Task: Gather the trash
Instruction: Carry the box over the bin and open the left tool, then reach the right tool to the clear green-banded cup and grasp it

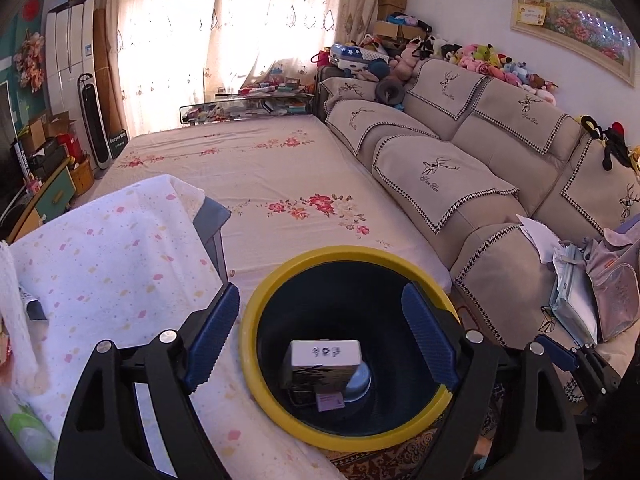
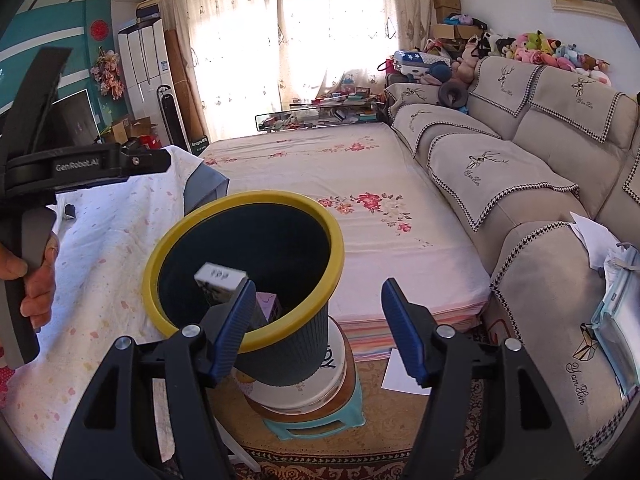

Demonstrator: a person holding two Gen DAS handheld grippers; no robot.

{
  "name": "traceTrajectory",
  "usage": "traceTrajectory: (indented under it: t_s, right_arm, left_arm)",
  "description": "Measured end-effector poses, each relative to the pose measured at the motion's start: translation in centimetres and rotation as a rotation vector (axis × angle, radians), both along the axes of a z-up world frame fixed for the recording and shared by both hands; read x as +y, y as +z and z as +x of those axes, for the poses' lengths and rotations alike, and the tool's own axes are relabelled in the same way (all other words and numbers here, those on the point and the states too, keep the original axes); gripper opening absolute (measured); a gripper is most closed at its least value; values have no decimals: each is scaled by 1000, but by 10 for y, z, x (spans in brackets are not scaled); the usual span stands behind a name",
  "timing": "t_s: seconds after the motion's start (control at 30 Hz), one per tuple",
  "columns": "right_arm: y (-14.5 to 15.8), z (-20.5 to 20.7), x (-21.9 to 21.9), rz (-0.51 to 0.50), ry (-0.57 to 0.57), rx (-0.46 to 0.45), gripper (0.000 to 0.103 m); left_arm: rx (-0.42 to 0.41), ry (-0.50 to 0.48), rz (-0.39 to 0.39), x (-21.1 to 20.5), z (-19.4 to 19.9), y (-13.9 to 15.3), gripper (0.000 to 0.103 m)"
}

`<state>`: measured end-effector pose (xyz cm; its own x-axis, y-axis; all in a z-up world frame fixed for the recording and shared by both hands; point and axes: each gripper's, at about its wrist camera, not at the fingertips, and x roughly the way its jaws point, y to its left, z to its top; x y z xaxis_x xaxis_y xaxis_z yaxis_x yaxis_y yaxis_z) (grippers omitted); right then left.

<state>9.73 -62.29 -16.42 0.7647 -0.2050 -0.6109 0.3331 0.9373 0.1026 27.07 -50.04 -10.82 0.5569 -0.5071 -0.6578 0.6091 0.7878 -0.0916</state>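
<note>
drop step: small box (image 1: 325,364) inside the yellow-rimmed bin (image 1: 256,300), upper end leaning on the wall.
keep the left gripper (image 1: 325,334) centred over the bin mouth and clear of the rim; confirm the box has settled before moving off. left jaws spread wide, gripping nothing. right gripper (image 2: 318,330) beside the bin, jaws apart, empty, touching nothing.

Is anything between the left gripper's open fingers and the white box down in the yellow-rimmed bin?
No. In the left wrist view the left gripper hangs open above the bin, and only the dark inside of the bin lies between it and the white box.
</note>
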Motion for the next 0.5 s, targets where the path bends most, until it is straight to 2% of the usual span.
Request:
traceTrajectory:
  t_s: [0.1, 0.3, 0.5]
  right_arm:
    - [1, 1, 9, 0, 13, -3, 62]
    - [3, 6, 29, -4, 46, 1, 63]
    - [10, 12, 58, -12, 110, -2, 63]
  left_arm:
    - [-24, 24, -33, 30, -20, 23, 87]
    - [-65, 103, -95, 117, -64, 58, 92]
    - [-138, 255, -119, 214, -105, 80, 94]
